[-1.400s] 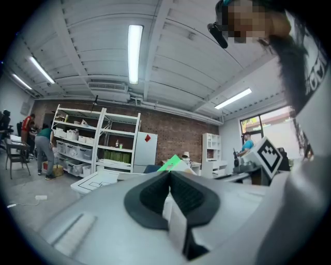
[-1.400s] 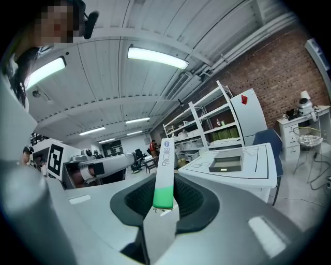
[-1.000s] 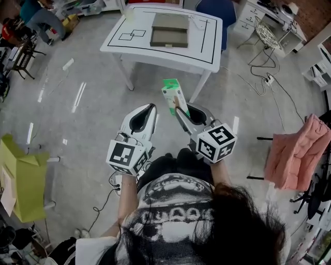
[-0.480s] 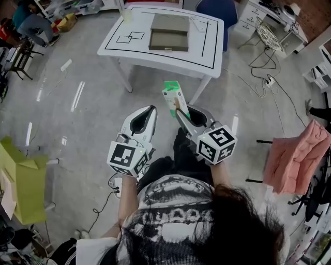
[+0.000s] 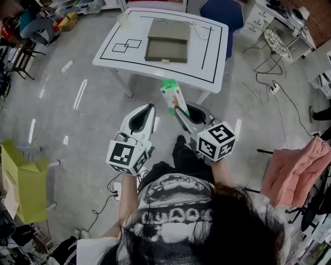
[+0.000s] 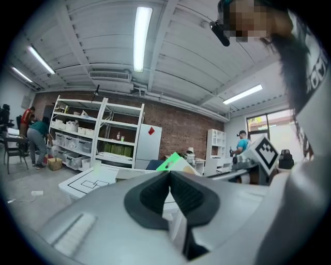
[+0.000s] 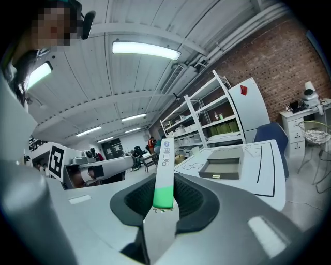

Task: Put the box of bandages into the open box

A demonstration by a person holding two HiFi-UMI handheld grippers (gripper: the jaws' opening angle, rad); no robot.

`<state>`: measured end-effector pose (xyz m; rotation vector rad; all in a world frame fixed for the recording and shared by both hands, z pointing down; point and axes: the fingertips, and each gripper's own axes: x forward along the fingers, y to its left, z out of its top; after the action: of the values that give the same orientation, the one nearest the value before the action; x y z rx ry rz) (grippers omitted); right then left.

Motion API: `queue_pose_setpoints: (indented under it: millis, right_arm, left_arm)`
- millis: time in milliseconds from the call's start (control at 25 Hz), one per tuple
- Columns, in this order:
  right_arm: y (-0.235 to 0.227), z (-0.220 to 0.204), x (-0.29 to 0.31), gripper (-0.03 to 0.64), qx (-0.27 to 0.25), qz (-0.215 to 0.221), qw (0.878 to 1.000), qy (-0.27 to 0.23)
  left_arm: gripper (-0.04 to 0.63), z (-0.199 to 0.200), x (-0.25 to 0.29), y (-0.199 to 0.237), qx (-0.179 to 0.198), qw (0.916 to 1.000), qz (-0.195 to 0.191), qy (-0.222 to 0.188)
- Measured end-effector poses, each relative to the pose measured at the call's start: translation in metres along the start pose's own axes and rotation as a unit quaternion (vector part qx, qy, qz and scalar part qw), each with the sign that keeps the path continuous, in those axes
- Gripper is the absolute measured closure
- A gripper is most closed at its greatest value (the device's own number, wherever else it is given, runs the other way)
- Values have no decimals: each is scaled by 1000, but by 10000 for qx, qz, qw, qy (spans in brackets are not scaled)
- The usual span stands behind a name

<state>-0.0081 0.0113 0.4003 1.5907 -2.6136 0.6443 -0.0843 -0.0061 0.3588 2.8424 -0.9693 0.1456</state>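
Note:
My right gripper (image 5: 180,108) is shut on the box of bandages (image 5: 172,95), a slim white carton with a green end. In the right gripper view the box of bandages (image 7: 165,171) stands upright between the jaws. The open box (image 5: 167,40), a shallow grey-brown tray with its lid folded back, lies on the white table (image 5: 212,57) ahead; the open box (image 7: 223,167) also shows in the right gripper view. My left gripper (image 5: 149,108) hangs beside the right one, shut with nothing in it; in its own view the left gripper (image 6: 168,173) has its jaws together.
The table has black lines taped on it and a blue chair (image 5: 222,11) behind. Cables (image 5: 269,85) trail over the floor at right. A pink cushioned chair (image 5: 292,168) stands at right, a yellow-green bag (image 5: 25,181) at left. People (image 5: 31,20) are at the far left.
The table and open box have shifted slightly in the head view as the person moves nearer. Both grippers keep their pose, the right still holding the box.

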Motion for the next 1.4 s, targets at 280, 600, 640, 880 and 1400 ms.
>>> queue_pose_setpoints:
  millis: [280, 600, 640, 880, 1400]
  right_arm:
    - [-57, 22, 22, 522, 87, 188, 9997, 103]
    - [-107, 36, 38, 521, 122, 441, 9988, 189]
    - [-112, 38, 39, 521, 120, 474, 9986, 188]
    - [-133, 45, 44, 520, 161, 624, 9977, 202]
    - [-155, 48, 69, 522, 360, 717, 9965, 230]
  left_arm:
    - [595, 6, 62, 12, -33, 9997, 206, 125]
    - [595, 15, 118, 17, 7, 9991, 389, 140]
    - [595, 16, 123, 16, 14, 9991, 411, 134]
    - [595, 16, 146, 12, 42, 9985, 510, 201]
    - [595, 18, 165, 35, 136, 9971, 669, 349]
